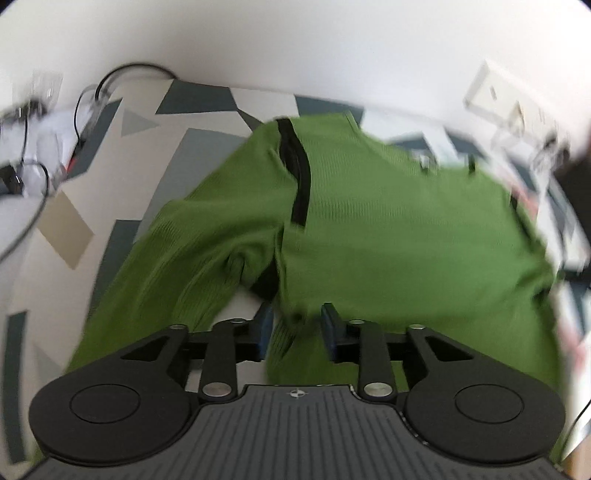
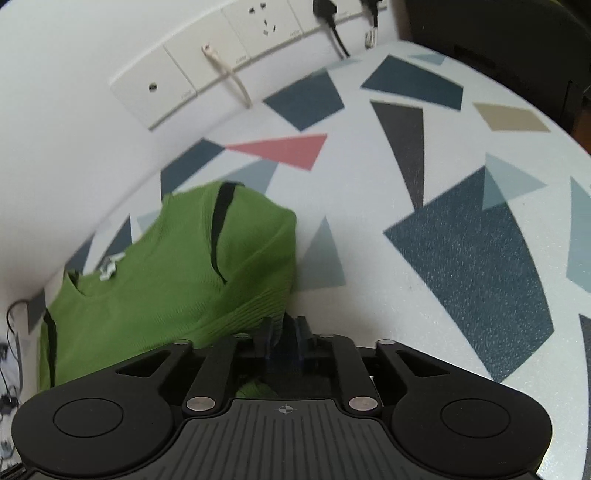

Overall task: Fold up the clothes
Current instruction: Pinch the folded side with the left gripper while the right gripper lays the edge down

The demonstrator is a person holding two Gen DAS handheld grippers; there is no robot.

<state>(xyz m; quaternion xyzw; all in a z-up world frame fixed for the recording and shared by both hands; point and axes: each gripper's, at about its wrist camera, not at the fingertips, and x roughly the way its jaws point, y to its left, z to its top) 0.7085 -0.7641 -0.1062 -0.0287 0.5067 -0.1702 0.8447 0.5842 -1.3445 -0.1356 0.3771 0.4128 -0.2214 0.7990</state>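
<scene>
A green knit sweater (image 1: 388, 229) with black shoulder stripes lies on the patterned table (image 1: 110, 206), partly folded, one sleeve (image 1: 177, 258) stretched toward the lower left. My left gripper (image 1: 297, 325) stands open low over its near edge. A fold of green fabric lies between the blue pads, and a small gap shows on each side of it. In the right wrist view the sweater (image 2: 166, 273) lies at the left, its neck label (image 2: 109, 267) facing up. My right gripper (image 2: 284, 328) is at the ribbed hem (image 2: 255, 306) with its jaws slightly apart and only dark shadow between them.
The table (image 2: 424, 258) has dark blue, grey, pink and tan shapes. A white wall with sockets (image 2: 207, 66) and plugged cables (image 2: 332, 22) runs along its far edge. Cables and small devices (image 1: 33, 155) lie at the sweater's far left. A dark object (image 2: 517, 48) stands beyond the table's right corner.
</scene>
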